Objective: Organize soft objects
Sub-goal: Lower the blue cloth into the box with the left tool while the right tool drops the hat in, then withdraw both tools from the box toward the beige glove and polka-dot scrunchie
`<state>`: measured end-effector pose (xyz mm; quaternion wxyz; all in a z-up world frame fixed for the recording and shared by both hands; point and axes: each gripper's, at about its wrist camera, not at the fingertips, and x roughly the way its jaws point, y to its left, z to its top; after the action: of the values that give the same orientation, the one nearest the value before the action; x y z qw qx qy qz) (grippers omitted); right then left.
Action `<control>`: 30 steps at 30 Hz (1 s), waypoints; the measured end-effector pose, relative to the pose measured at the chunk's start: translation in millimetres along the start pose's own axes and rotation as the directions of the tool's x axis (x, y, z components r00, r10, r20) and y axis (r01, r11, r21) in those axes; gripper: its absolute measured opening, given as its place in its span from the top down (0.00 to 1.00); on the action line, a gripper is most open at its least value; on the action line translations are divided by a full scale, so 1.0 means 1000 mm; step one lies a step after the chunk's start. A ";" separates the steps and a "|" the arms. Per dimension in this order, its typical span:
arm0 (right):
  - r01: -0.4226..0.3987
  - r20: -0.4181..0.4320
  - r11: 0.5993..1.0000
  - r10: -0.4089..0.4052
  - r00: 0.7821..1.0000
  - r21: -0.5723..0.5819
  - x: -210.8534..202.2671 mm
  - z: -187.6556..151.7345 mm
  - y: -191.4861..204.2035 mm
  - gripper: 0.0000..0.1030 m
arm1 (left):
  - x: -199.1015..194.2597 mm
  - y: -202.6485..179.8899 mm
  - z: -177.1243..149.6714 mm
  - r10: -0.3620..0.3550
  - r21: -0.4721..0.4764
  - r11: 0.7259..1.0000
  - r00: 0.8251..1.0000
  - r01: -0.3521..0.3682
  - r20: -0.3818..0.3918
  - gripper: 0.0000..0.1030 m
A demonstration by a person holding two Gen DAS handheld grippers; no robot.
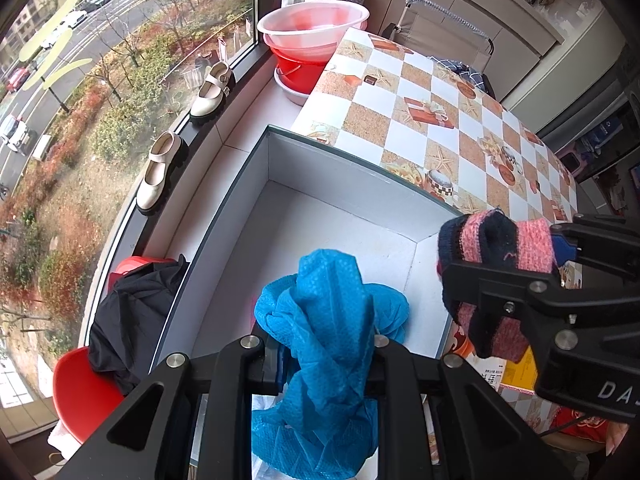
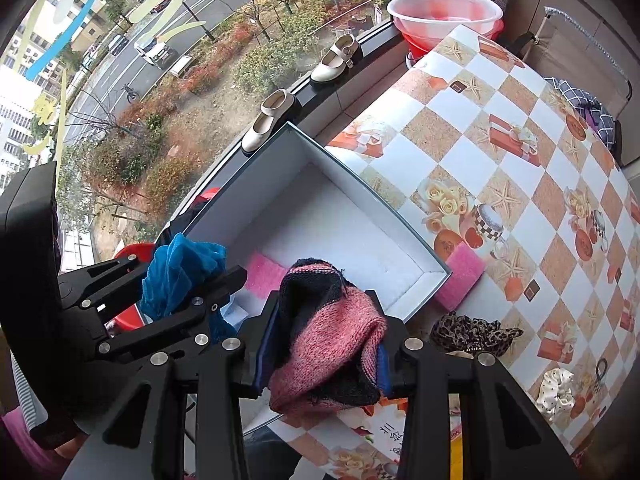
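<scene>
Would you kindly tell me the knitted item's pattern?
Pink and dark navy stripes on the knitted item; clearest in the right wrist view.

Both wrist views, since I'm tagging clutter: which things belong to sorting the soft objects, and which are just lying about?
Job:
blue cloth in left hand-held gripper
pink-and-navy knit in right hand-held gripper
open box
leopard scrunchie
white scrunchie

Lying about:
cream shoes
basins
black garment

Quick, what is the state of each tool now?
Left tool: closed on the blue cloth.
Right tool: closed on the pink and navy knit.
</scene>
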<state>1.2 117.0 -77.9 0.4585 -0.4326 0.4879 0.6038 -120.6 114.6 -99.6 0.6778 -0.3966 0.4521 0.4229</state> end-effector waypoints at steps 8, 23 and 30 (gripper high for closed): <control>0.000 -0.001 1.000 0.000 1.000 0.017 0.002 0.004 0.000 0.46 | -0.005 -0.005 -0.002 0.031 0.040 0.999 0.999 -0.032 0.030 0.21; -0.058 0.012 0.956 0.057 0.998 0.286 -0.040 -0.024 -0.066 0.00 | -0.007 -0.042 0.004 -0.136 0.089 0.985 0.986 0.145 -0.101 0.19; -0.115 0.089 0.861 0.082 0.993 0.496 -0.086 -0.076 -0.129 0.00 | -0.023 -0.100 0.010 -0.205 0.207 0.951 0.969 0.230 -0.137 0.18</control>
<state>150.6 44.1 -30.4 0.5389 -0.2538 0.6340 0.4931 -29.5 86.1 -59.0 0.7332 -0.3898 0.4878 0.2693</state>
